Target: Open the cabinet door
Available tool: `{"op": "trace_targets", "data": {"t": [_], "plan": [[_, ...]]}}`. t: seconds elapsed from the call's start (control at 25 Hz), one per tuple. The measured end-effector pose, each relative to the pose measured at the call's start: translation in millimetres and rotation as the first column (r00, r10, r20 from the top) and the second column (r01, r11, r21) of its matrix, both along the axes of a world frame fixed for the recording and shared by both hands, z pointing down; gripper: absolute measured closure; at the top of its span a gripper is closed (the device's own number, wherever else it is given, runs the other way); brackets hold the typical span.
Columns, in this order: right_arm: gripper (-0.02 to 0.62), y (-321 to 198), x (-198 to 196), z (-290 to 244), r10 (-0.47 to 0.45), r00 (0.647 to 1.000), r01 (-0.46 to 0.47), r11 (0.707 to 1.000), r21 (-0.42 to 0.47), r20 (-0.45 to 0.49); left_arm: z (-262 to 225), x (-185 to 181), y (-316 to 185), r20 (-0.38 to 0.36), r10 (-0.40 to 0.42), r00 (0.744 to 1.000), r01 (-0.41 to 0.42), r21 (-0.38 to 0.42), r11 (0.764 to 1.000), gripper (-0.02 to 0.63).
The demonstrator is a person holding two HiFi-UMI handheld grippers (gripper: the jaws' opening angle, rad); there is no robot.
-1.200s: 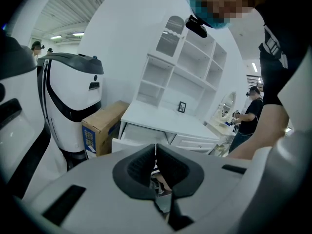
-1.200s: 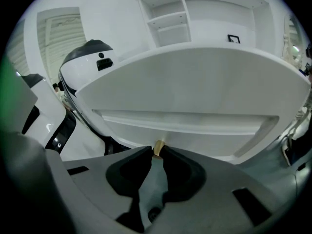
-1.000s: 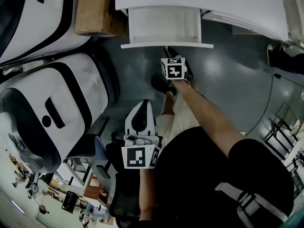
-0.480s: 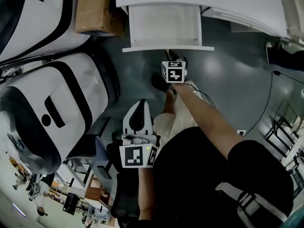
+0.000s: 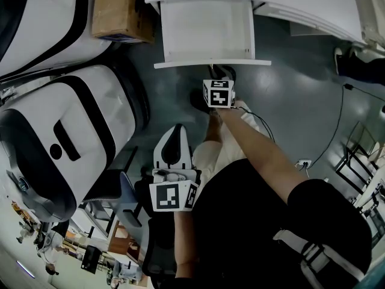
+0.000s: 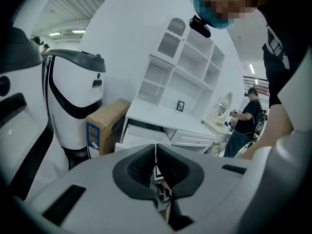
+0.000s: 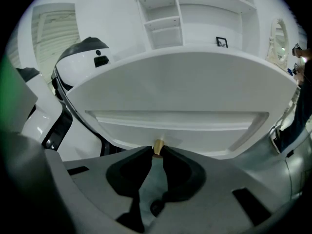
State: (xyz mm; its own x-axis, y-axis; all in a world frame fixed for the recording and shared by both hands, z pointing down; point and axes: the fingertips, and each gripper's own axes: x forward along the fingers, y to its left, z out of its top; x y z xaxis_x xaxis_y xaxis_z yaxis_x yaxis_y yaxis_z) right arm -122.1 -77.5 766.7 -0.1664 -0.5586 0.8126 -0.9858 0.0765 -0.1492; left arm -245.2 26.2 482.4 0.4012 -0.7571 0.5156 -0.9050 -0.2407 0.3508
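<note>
Drawer knob (image 7: 158, 146) (brass) in right gripper (image 7: 157, 153)

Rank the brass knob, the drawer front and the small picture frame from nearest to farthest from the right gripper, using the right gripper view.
1. Brass knob: clamped between the right gripper's jaws.
2. Drawer front: directly behind the knob, filling the middle.
3. Picture frame: far back on the desktop, upper right.

R hand-held gripper (image 7: 157, 151) out fwd, clamped; L hand-held gripper (image 6: 155, 150) near torso, jaws prob. together.
</note>
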Motion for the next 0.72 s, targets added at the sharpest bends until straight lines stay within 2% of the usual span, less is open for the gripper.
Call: {"op": "trace_targets", "data": {"t": [0.16, 0.4, 0.72], "plan": [[0.505, 0, 0, 1, 0.019, 1.0, -0.02, 1.0, -0.003, -0.002, -2, -6, 4, 0.002, -0.006, 1.0, 0.006, 0.007, 1.0, 0.58], [0.5, 1, 0, 0, 0.011, 1.0, -0.012, 0.998, -0.063, -0.006, -12, -22, 6, 0.026, -0.027, 0.999, 0.027, 0.028, 0.999, 0.581], [0.5, 10, 4, -17, 0.011, 1.0, -0.011, 0.994, -0.106, -0.002, -33, -22, 3, 0.058, -0.036, 0.998, 0.032, 0.06, 0.998, 0.58]]}}
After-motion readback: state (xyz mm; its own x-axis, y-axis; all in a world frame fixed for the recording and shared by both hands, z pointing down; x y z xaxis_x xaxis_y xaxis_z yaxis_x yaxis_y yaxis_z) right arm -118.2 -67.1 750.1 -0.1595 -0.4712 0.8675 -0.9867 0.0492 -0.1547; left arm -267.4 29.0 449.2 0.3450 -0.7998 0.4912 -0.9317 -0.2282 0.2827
